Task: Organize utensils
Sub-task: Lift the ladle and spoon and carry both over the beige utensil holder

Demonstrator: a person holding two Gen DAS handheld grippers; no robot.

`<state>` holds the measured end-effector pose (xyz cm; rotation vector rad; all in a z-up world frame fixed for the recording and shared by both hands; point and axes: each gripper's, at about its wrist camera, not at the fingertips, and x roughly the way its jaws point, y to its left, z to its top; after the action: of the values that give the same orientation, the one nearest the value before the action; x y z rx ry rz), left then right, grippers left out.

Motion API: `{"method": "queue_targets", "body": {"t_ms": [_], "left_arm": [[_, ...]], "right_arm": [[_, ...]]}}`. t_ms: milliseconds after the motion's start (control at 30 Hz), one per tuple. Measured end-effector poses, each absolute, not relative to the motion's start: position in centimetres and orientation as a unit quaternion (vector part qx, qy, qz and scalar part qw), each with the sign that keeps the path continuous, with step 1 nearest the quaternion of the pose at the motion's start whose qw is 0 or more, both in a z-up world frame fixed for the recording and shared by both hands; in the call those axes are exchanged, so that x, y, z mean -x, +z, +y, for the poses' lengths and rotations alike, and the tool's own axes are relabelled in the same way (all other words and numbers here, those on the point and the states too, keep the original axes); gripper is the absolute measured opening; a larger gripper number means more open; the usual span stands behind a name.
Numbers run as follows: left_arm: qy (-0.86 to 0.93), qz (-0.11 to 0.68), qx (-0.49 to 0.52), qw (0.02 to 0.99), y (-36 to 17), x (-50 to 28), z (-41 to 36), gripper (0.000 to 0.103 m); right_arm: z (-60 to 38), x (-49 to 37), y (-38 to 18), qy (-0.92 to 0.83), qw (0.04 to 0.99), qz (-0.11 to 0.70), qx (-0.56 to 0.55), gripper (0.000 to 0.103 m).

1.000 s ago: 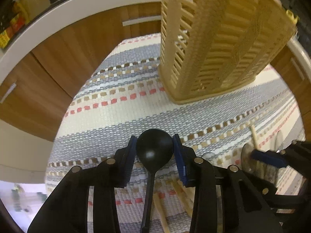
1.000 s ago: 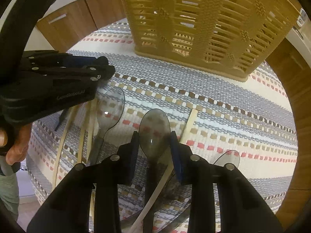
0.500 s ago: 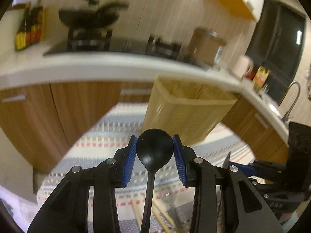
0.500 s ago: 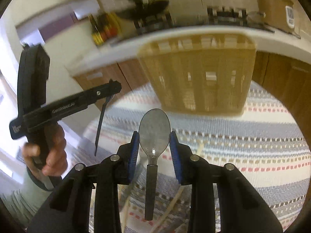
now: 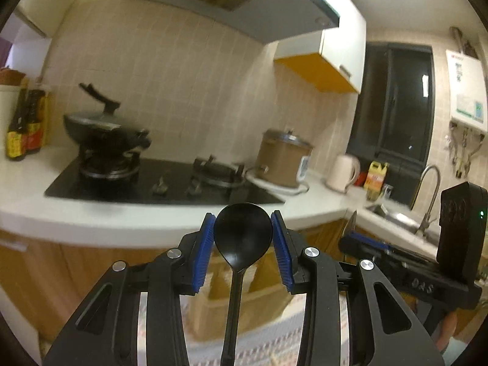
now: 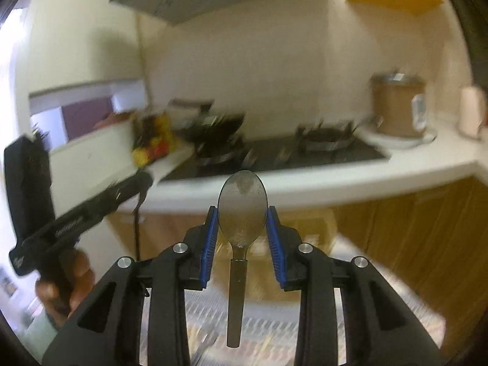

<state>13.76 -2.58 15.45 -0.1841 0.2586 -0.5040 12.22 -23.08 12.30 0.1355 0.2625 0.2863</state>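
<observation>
Beige wall tiles back a white counter [image 5: 91, 222] that carries a black gas hob [image 5: 152, 180]; this hob serves as the landmark. On its left burner sits a dark wok [image 5: 103, 131] with its handle raised, and further left of the hob stand dark sauce bottles [image 5: 24, 131] with yellow and red labels. Right of the hob rests a brown cooker pot [image 5: 283, 161] with a metal lid, then a pale kettle [image 5: 343, 174], a yellow bottle [image 5: 376, 177] and a curved tap [image 5: 430, 189] over a sink. Above the hob hangs a grey extractor hood [image 5: 231, 3]. Below the hob, in front of the wooden cupboard doors, a tan slatted basket [image 5: 244, 292] stands on a striped woven mat [image 5: 274, 344], both blurred. The left gripper [image 5: 242, 244] holds a black spoon [image 5: 242, 235] in front of the counter edge: its blue fingers [image 5: 202, 250] press the bowl on both sides, bowl up, handle hanging down. The right gripper [image 6: 242, 238] clamps a silver spoon [image 6: 242, 210] the same way, its fingers [image 6: 210, 241] tight on the bowl's edges, the dark handle dangling over the mat. In the right wrist view the left tool shows left of the hob, held by a hand [image 6: 65, 286]; that view is smeared.
</observation>
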Motion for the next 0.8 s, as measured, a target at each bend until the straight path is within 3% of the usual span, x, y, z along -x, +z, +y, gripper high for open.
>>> {"method": "queue_targets", "body": {"t_ms": [300,800], "left_arm": [[-0.283,0.106,0.124,0.945,15.7,-20.5,-3.7,0.036],[-0.261,0.109,0.146,0.948,9.3,-24.4,-2.8,0.036]], "right_arm": [[-24.4,-17.4,14.8,0.050,0.996,0.058,-0.036,0.029],[-25.4,-22.3,8.6,0.014,0.995,0.096,-0.020,0.029]]}}
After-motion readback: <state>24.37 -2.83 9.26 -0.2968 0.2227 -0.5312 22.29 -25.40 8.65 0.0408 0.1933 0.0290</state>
